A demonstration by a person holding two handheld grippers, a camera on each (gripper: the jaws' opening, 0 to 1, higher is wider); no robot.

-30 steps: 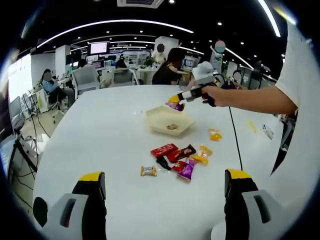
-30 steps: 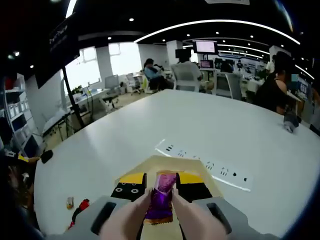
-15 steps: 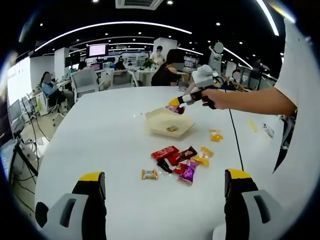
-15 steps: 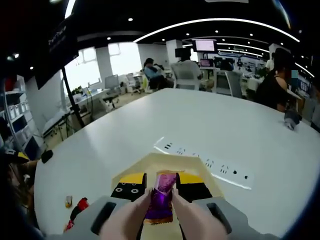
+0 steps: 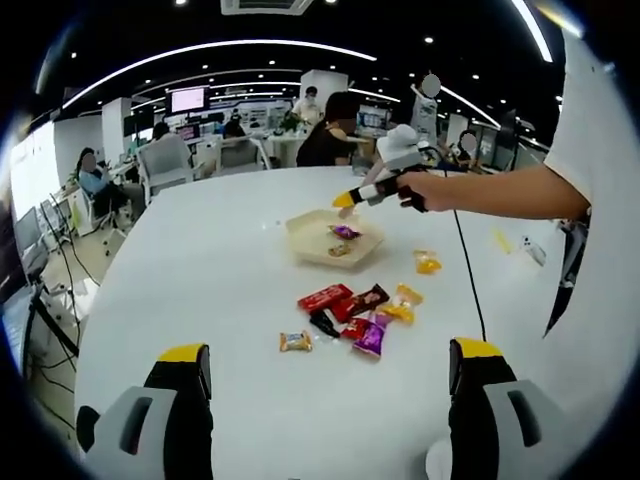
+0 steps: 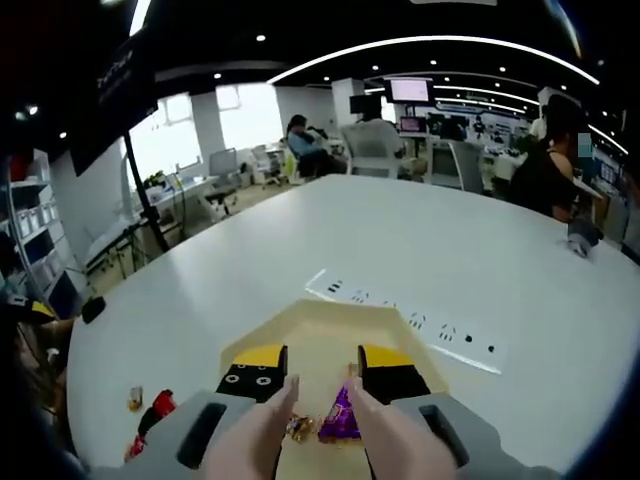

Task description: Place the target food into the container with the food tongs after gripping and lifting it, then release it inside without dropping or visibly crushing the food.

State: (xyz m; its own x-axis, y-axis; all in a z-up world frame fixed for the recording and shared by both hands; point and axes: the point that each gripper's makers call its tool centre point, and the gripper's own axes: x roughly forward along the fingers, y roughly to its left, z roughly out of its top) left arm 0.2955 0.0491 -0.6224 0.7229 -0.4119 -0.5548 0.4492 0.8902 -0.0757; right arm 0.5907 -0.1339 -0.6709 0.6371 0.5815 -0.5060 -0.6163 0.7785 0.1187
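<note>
Right gripper jaws parted, empty | purple candy in container | left gripper jaws wide, empty; snack pile

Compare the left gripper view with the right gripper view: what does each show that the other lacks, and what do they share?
Left gripper view alone: the pile of wrapped snacks on the white table, a yellow snack lying apart, and the person's arm. Right gripper view alone: the power strip beyond the container. Shared: the right gripper, open above the beige container, and the purple snack lying inside.
</note>
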